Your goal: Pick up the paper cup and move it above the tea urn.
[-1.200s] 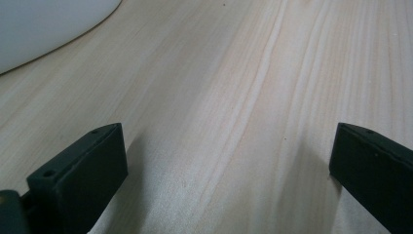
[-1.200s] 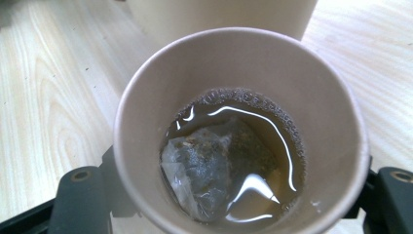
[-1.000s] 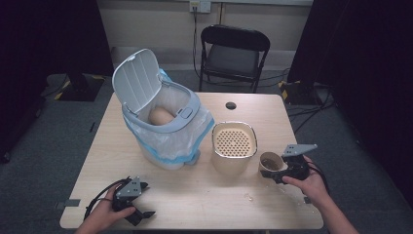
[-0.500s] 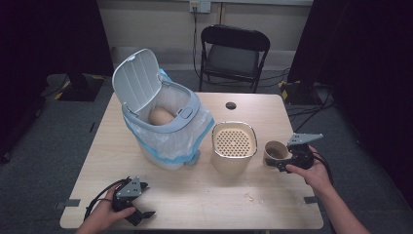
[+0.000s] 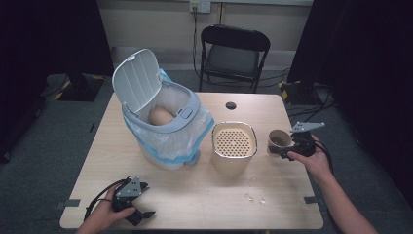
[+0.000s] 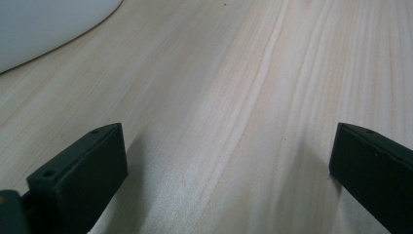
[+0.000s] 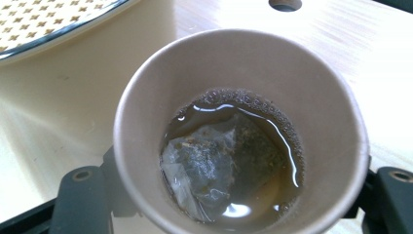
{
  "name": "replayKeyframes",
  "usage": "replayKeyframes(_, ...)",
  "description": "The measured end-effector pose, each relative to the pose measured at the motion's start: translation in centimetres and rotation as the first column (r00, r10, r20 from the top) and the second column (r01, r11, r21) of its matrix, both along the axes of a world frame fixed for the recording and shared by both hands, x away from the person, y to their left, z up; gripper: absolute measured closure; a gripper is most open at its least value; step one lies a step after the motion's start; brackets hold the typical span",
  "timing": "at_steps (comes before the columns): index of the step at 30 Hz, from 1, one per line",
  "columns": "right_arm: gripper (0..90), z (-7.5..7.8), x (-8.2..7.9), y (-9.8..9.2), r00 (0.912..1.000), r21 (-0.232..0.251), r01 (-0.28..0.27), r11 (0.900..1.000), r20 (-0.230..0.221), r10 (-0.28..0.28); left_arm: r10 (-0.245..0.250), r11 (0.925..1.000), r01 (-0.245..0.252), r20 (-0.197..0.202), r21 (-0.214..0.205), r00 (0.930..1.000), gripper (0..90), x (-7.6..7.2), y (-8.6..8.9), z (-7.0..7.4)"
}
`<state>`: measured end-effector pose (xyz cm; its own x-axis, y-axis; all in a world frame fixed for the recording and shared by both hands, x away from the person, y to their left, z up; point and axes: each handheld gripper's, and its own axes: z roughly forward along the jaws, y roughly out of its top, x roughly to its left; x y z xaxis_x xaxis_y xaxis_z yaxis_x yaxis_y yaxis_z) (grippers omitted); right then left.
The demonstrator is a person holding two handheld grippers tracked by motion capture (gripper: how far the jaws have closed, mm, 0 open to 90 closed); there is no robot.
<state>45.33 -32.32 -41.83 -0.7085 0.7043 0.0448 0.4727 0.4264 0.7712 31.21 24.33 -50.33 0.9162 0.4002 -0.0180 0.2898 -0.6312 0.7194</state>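
Paper cup (image 7: pixel 238 131) with teabag (image 7: pixel 214 170) — pinched by right tongs (image 5: pixel 287 148); left tongs (image 5: pixel 139 207) spread, resting on table (image 5: pixel 195 195).

The high view was evenly lit from overhead, the wooden table (image 5: pixel 195 204) bright against a dark surround of black curtains, with soft, short shadows under the bin (image 5: pixel 165 131) and strainer pot (image 5: pixel 234 146). It looked slightly soft and low in detail. In the left gripper view the table grain was sharp, the near jaws blurred, with faint shadows beside them. In the right gripper view, glare glinted off the tea in the paper cup (image 7: pixel 146 97), whose near rim was out of focus.
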Motion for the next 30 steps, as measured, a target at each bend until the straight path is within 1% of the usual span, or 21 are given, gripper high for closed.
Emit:
replayKeyframes(3,27.3,0.0,0.7,0.1,0.9999,0.006,0.011,0.9999,-0.001,-0.011,0.000,1.0000,0.000,0.000,0.000,1.0000,0.0,0.0,0.0,0.0)
replayKeyframes(5,27.3,0.1,1.1,0.2,0.9999,-0.006,0.017,0.9998,0.004,-0.017,0.000,1.0000,0.000,0.000,0.000,1.0000,0.0,0.0,0.0,0.0)
replayKeyframes(7,27.3,0.2,1.5,0.4,0.9999,-0.001,0.016,0.9999,0.002,-0.016,0.000,1.0000,0.000,0.000,0.000,1.0000,0.0,0.0,0.0,0.0)
replayKeyframes(8,27.3,0.3,1.7,0.6,0.9998,-0.007,0.017,0.9998,0.003,-0.017,0.000,1.0000,0.000,0.000,0.000,1.0000,0.0,0.0,0.0,0.0)
replayKeyframes(14,27.3,0.8,2.9,1.5,0.9998,0.006,0.012,0.9999,0.015,-0.012,0.000,1.0000,0.000,-0.001,0.000,1.0000,0.0,0.0,0.0,0.0)
replayKeyframes(16,27.4,1.0,3.3,1.8,0.9998,-0.002,0.014,0.9999,0.016,-0.014,0.000,1.0000,0.000,0.000,0.000,1.0000,0.0,0.0,0.0,0.0)
replayKeyframes(22,27.4,1.4,4.4,2.5,0.9998,-0.005,0.008,1.0000,0.019,-0.008,0.000,1.0000,0.000,0.000,0.000,1.0000,0.0,0.0,0.0,0.0)
replayKeyframes(26,27.5,1.9,5.1,3.0,0.9997,-0.025,0.000,0.9997,0.023,0.001,0.000,1.0000,0.000,0.000,0.000,1.0000,0.0,0.0,0.0,0.0)
replayKeyframes(30,27.6,2.4,5.7,3.3,0.9996,-0.023,-0.005,0.9997,0.029,0.006,-0.001,1.0000,0.001,0.000,0.001,1.0000,0.0,0.0,0.0,0.0)
